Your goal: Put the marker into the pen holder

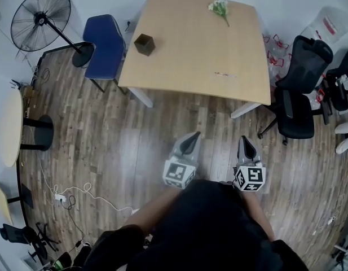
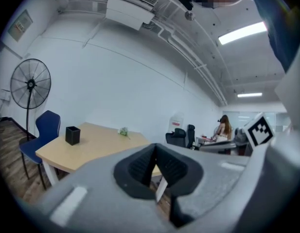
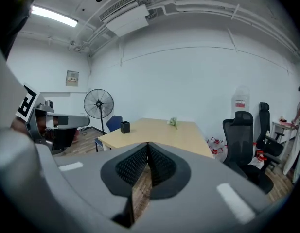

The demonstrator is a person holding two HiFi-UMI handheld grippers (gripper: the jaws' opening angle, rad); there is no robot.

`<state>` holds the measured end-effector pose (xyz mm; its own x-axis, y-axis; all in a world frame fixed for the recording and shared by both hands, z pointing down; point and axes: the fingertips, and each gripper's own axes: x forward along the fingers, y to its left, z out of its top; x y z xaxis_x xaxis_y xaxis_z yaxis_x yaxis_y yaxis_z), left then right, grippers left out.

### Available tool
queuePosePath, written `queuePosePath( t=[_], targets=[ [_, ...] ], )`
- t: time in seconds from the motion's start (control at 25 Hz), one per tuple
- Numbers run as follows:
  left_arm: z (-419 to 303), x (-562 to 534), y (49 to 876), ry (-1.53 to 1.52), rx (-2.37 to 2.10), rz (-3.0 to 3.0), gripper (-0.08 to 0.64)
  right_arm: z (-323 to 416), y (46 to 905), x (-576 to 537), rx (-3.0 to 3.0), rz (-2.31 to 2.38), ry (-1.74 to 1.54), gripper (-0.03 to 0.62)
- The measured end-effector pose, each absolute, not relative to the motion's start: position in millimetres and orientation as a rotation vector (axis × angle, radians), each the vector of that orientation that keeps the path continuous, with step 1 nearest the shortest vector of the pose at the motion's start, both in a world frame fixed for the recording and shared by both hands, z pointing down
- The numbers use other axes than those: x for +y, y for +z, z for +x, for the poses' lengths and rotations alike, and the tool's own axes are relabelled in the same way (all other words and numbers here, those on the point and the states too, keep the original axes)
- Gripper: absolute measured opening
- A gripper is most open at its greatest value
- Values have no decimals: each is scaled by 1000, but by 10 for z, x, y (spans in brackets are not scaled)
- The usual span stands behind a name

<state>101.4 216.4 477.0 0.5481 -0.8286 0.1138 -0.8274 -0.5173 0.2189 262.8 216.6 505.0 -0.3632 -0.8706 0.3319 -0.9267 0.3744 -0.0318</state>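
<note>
Both grippers are held low and close to the person's body, over the wooden floor (image 1: 134, 134) and well apart from the table (image 1: 190, 49). The left gripper (image 1: 192, 136) has its jaws together: the ribbed pads meet at the tips and nothing is held between them. The right gripper (image 1: 245, 140) is likewise closed, pads meeting at the tips with nothing clamped. Both point toward the table's near edge, and neither touches anything. The pen holder (image 1: 144, 44), a small dark square cup, stands upright just inside the table's left edge, about midway along it. A thin pale object (image 1: 224, 74), which appears to be the marker though it is too small to confirm, lies flat near the table's near edge, right of the middle, well apart from the pen holder. A sprig of flowers (image 1: 219, 8) lies near the far edge, toward the far right corner. A blue chair (image 1: 106, 44) stands just beside the table's left edge, close to the pen holder. A pedestal fan (image 1: 41, 18) stands beyond the blue chair. A black office chair (image 1: 300, 95) stands off the table's near right corner. In the left gripper view a person (image 2: 223, 127) is visible in the background at the far side of the room.
</note>
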Motion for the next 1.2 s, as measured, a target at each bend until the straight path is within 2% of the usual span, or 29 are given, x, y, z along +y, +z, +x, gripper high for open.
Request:
queuePosePath(
  t=[0.2, 0.76, 1.2],
  targets=[
    [950, 1902, 4765, -23, -1361, 2560, 2, 2307, 5115, 2045, -2405, 1523, 332, 3],
    [1118, 1330, 4937, -9, -1408, 2517, 2, 2418, 5316, 1217, -2458, 1452, 332, 3],
    [1870, -222, 5043, 120, -1360, 2528, 2, 3191, 5411, -254, -2445, 1448, 403, 3]
  ],
)
